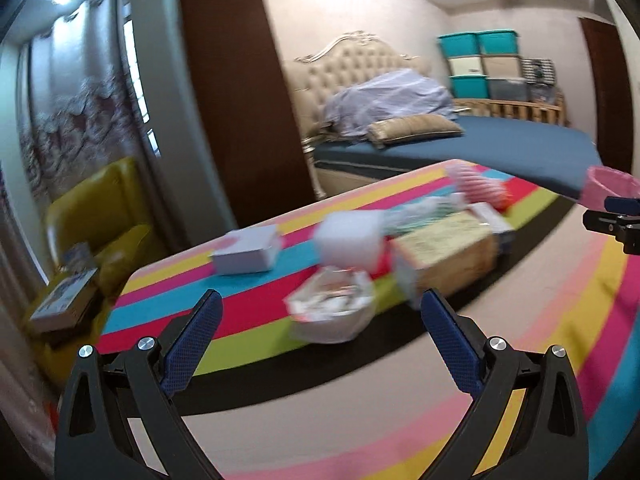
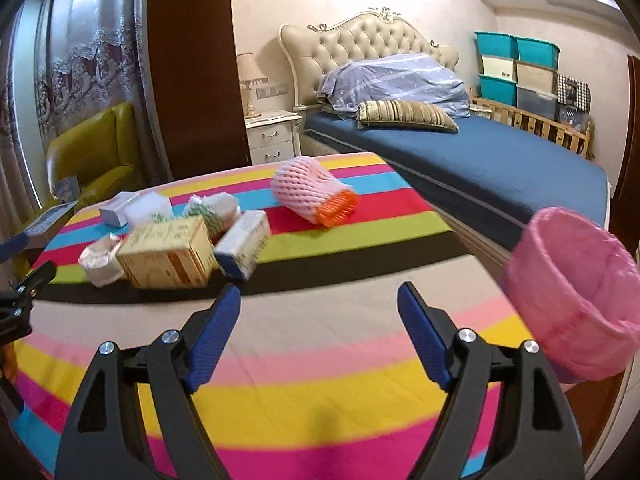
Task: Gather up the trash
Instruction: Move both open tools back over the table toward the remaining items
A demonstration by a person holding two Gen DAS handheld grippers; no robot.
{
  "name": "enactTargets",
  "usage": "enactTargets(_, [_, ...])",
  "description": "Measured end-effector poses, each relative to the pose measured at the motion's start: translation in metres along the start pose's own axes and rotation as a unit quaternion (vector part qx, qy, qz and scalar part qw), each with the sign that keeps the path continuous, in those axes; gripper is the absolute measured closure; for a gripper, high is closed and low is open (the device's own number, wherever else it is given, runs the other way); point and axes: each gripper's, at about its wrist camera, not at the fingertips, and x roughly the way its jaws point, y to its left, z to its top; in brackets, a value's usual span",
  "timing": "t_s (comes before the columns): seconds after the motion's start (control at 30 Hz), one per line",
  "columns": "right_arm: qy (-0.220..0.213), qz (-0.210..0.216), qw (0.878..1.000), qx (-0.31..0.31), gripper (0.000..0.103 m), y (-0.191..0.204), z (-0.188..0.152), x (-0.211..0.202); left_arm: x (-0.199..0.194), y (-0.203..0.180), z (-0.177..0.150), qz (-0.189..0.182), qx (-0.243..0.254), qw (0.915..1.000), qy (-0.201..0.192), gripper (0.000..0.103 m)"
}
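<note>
Right wrist view shows the right gripper (image 2: 318,300) with its blue textured fingers apart and nothing between them, above bare striped cloth of the table (image 2: 320,408). Just right, the round pink-lined waste bin (image 2: 576,300) stands at the table edge. Farther on lie a crumpled white wrapper (image 2: 100,260), a tan cardboard box (image 2: 168,254) and a pink foam net sleeve (image 2: 312,192). Left wrist view, blurred, has the left gripper (image 1: 320,304) spread wide before the crumpled wrapper, and only there a white cube box (image 1: 248,252) is seen whole.

From my left wrist the crumpled wrapper (image 1: 330,310) and boxes (image 1: 442,254) smear with blur; the pink bin (image 1: 608,190) is cut off at the edge.
</note>
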Motion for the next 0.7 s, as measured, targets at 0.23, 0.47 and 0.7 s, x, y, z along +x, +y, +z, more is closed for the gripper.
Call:
enactTargets(0.23, [0.041, -0.02, 0.999, 0.007, 0.025, 0.029, 0.022, 0.047, 0.025, 0.047, -0.002, 0.0, -0.058, 0.9978, 0.031, 0.009])
enactTargets(0.47, [0.076, -0.024, 0.997, -0.013, 0.025, 0.05, 0.027, 0.081, 0.046, 0.038, -0.011, -0.021, -0.05, 0.9964, 0.065, 0.009])
enactTargets(0.7, [0.096, -0.02, 0.995, -0.01, 0.026, 0.065, 0.031, 0.102, 0.051, 0.037, -0.015, -0.028, -0.055, 0.9951, 0.077, 0.009])
